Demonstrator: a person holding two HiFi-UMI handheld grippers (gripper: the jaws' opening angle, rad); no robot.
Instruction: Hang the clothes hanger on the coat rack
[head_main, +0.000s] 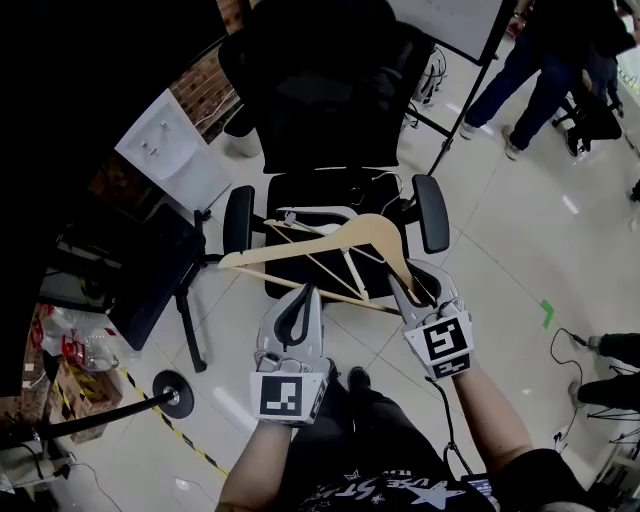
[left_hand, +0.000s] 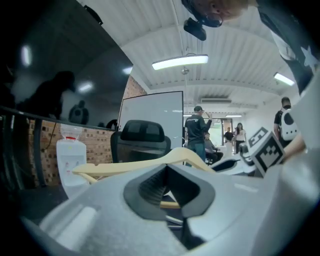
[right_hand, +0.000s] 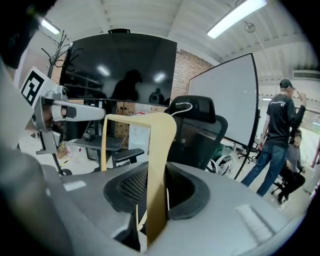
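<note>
One wooden clothes hanger (head_main: 310, 238) is being held in the air above one black office chair (head_main: 330, 100) by two grippers. The left gripper (head_main: 303, 295) is clenching its lower bar, while the right gripper (head_main: 405, 283) is clamping one shoulder end.

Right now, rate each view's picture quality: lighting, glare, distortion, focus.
Head view: the upper left sinks into near-black shadow, the pale floor shines in patches, and the wooden hanger reads sharply. Left gripper view: the fisheye lens bends straight lines, the ceiling light is blown out, and the nearest foreground is soft. Right gripper view: the dark panel mirrors lamps, and the picture darkens toward its corners.
</note>
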